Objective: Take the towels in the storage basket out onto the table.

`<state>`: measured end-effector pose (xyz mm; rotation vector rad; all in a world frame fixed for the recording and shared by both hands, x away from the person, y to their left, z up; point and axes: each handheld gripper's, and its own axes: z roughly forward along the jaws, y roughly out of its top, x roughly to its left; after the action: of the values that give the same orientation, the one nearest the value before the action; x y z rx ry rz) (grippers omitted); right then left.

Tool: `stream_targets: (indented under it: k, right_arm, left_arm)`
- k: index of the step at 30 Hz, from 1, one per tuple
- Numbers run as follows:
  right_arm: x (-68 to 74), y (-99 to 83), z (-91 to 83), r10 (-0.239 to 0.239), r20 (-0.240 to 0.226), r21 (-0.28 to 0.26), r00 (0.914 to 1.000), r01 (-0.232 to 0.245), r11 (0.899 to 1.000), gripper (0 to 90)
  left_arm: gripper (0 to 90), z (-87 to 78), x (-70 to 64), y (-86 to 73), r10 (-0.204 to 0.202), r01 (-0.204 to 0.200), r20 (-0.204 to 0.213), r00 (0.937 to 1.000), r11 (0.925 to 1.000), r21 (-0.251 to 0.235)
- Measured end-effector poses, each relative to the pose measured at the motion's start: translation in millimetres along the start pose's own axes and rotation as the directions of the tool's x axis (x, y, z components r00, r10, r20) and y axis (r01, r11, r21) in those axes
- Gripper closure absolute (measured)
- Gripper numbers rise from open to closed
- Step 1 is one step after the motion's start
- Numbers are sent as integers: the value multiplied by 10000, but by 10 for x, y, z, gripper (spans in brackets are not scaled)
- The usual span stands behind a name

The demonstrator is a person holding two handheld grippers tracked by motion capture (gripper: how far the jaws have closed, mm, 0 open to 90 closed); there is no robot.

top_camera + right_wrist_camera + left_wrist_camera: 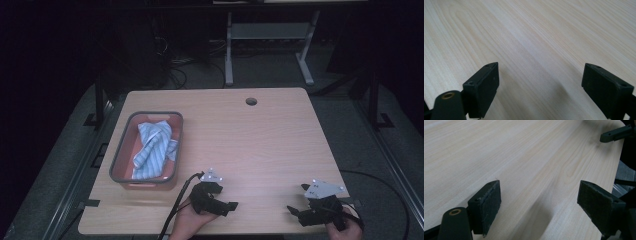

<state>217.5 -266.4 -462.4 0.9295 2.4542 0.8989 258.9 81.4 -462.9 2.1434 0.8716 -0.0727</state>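
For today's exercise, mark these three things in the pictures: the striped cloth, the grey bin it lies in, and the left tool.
Striped cloth (152, 148), high view, middle of the crumpled fabric.
Grey bin (118, 155), high view, its left rim.
Left tool (537, 200), left gripper view, midway between its two open jaws.

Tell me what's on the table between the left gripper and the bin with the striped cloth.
Nothing but bare wood. In the high view, the left gripper sits just right of the bin holding the cloth; its cable trails nearby.

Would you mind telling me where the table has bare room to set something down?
The table is bare from the bin rightward to the far edge, behind the left gripper and right gripper. The bin, with its striped cloth, crowds the left.
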Motion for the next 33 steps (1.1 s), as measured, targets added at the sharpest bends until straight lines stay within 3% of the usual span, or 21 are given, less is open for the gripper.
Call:
stream_targets:
  k: [15, 20, 24, 28, 33]
  right_arm:
    - [-7, 5, -17, 184, 15, -197, 9998, -184, 9996, 138]
    - [-18, -3, -26, 371, -8, -294, 9993, -371, 9989, 138]
    - [-26, -6, -34, 399, 36, -343, 9992, -397, 9986, 139]
    - [-33, -3, -23, 610, -26, -502, 9981, -611, 9969, 139]
    - [-26, 18, 2, 660, 11, -488, 9978, -659, 9966, 138]
  left_arm:
    - [195, -42, 22, 9, -52, 53, -226, 9997, 10000, 36]
    - [197, -59, -9, 42, 231, -228, -344, 9991, 9997, 91]
    - [197, -79, -33, 97, 181, -180, -144, 9997, 9998, 80]
    - [197, -86, -62, 191, 495, -494, -88, 9987, 9987, 97]
    - [197, -108, -58, 308, 519, -519, -23, 9986, 9986, -36]
